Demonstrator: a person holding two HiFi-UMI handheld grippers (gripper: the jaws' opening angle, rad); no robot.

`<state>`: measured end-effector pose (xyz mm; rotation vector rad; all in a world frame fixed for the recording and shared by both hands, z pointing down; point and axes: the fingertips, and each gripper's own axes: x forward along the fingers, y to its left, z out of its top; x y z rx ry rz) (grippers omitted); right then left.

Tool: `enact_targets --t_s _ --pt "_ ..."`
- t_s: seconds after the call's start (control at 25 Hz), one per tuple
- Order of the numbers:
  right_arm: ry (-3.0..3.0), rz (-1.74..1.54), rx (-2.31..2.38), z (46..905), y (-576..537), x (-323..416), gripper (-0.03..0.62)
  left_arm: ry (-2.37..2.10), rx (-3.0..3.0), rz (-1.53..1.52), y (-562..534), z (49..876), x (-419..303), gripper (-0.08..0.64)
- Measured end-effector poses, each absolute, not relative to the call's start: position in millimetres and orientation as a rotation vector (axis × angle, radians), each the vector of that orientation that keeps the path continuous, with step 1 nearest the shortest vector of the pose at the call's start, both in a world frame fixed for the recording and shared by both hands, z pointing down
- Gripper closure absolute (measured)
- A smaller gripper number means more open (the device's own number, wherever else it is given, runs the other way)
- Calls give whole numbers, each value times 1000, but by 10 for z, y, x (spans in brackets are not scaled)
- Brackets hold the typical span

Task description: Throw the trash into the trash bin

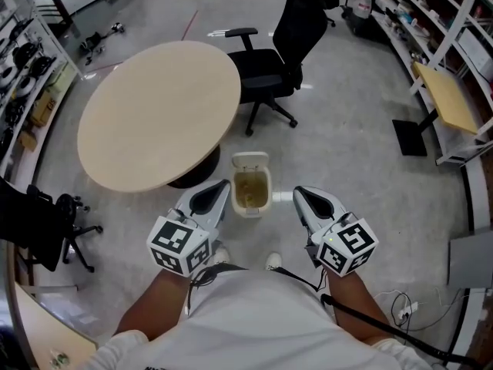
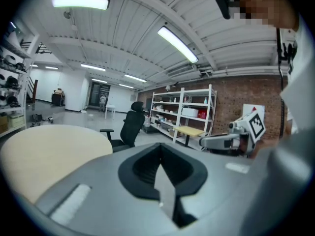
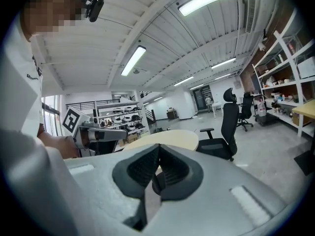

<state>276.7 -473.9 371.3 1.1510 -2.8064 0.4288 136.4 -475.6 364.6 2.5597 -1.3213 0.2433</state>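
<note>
A small white trash bin point(image 1: 251, 206) stands on the floor between the round table and my feet, its lid tipped back and its inside brownish. My left gripper point(image 1: 224, 185) hangs just left of the bin, and my right gripper point(image 1: 298, 193) just right of it. Both point forward, roughly level. In the left gripper view the left gripper point(image 2: 159, 145) has its jaws together with nothing between them. The right gripper point(image 3: 158, 148) in its own view is likewise shut and empty. I see no trash in either gripper.
A round beige table point(image 1: 158, 114) stands ahead on the left, with a black office chair point(image 1: 281, 48) beyond the bin. A small white piece point(image 1: 282, 196) lies beside the bin's right side. Shelving point(image 1: 431, 29) lines the right wall; another chair point(image 1: 46, 230) is at the left.
</note>
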Motion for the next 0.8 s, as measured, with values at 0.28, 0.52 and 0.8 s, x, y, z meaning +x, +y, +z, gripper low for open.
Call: enact_targets --t_s 0.28,0.52,0.8 --pt "-2758 408 1220 3725 -4769 2595 591 -1272 2603 237 -4847 3654 1193 552" --pt "-2721 408 1260 3752 -4801 2469 591 -1247 2608 230 -4897 3689 1020 552" --pt "-2700 408 1287 3736 -4815 2384 591 -1218 2613 224 -4905 3692 935 552"
